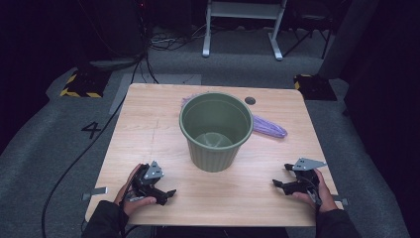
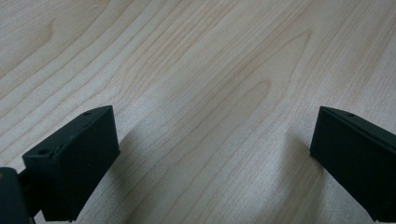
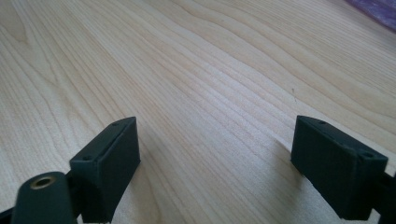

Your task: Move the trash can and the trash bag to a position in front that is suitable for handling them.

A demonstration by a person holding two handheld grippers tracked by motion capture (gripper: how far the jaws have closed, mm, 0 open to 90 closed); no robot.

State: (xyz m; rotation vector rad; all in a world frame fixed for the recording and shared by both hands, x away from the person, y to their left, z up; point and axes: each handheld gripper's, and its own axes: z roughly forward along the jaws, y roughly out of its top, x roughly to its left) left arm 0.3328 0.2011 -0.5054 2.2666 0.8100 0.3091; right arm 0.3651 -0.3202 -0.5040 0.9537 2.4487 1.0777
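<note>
A green ribbed bin stands upright and empty in the middle of the wooden table. Behind it and to its right lies a folded purple bag, partly hidden by the bin; a corner of the purple bag shows in the right gripper view. My left gripper rests on the table near the front left, held by a hand, jaws wide apart with bare wood between them. My right gripper rests near the front right, also open over bare wood.
A round cable hole sits in the table's back right. Yellow-and-black floor blocks lie beyond the back corners. A black cable runs along the floor at the left. A white frame stands on the floor behind.
</note>
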